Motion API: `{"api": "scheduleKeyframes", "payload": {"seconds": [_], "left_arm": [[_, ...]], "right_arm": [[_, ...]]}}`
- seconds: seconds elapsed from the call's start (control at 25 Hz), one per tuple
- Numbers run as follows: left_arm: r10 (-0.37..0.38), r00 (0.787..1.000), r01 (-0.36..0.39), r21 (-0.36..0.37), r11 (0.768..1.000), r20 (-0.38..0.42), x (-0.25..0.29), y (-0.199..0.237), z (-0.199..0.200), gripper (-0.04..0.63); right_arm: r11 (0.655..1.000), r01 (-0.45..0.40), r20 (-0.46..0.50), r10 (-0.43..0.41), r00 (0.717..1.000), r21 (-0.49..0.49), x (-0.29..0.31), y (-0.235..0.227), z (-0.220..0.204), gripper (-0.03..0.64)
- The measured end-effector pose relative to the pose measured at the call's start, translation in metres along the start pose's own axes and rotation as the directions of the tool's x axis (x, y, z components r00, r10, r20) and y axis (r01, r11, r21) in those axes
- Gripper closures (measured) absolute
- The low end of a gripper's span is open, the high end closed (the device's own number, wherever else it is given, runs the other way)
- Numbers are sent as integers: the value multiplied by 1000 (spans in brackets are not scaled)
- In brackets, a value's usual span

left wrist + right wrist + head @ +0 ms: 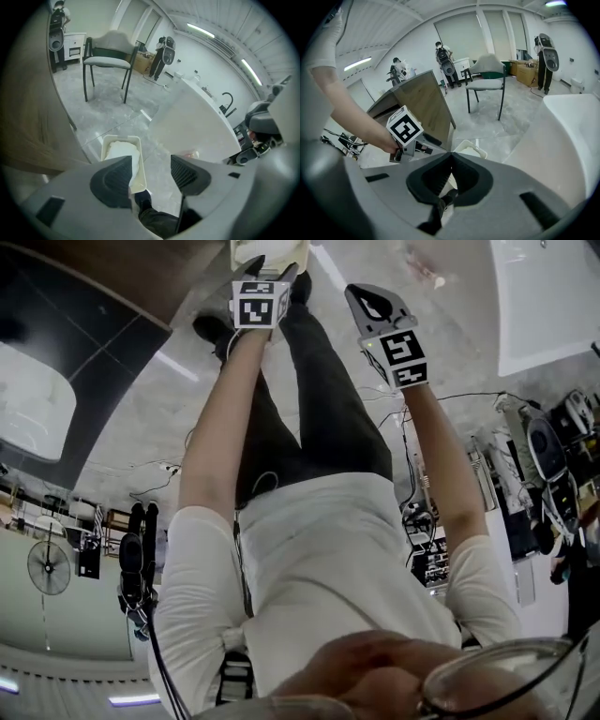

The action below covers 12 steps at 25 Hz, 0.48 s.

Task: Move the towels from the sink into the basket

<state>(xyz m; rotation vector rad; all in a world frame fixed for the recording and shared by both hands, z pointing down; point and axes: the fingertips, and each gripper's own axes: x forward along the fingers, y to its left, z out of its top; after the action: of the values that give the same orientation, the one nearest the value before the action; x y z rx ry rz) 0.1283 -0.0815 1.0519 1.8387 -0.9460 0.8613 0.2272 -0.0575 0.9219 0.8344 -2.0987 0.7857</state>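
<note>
My left gripper [151,162] hangs open over a white basket [139,176] on the floor, with nothing between its dark pads [112,180]. A white towel [121,152] lies heaped in that basket. The head view shows the left gripper [272,273] directly above the basket [270,249], and the right gripper [375,307] beside it on the right. My right gripper [451,154] is shut and empty, its jaw tips meeting. The basket's rim [474,148] shows just past those tips. The white sink [569,136] bulks large at the right.
A grey chair [108,54] stands on the pale stone floor beyond the basket. A wood-faced cabinet [423,105] rises close on the left side. The sink's white wall [194,126] stands right of the basket. People and equipment stands are far at the back.
</note>
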Motion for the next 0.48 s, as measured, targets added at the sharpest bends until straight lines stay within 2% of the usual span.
{"api": "scheduleKeyframes", "payload": {"seconds": [0.16, 0.36, 0.48], "left_arm": [[-16, 1000, 16, -7, 1000, 25, -44, 8, 17, 388], [-64, 995, 63, 15, 998, 75, -105, -43, 57, 459], [-82, 991, 81, 12, 997, 105, -159, -58, 70, 518]], "right_arm": [[1000, 23, 24, -23, 999, -3, -3, 15, 33, 620], [999, 49, 68, -49, 996, -8, -59, 13, 63, 620], [998, 60, 86, -60, 994, 6, -89, 34, 82, 620]]}}
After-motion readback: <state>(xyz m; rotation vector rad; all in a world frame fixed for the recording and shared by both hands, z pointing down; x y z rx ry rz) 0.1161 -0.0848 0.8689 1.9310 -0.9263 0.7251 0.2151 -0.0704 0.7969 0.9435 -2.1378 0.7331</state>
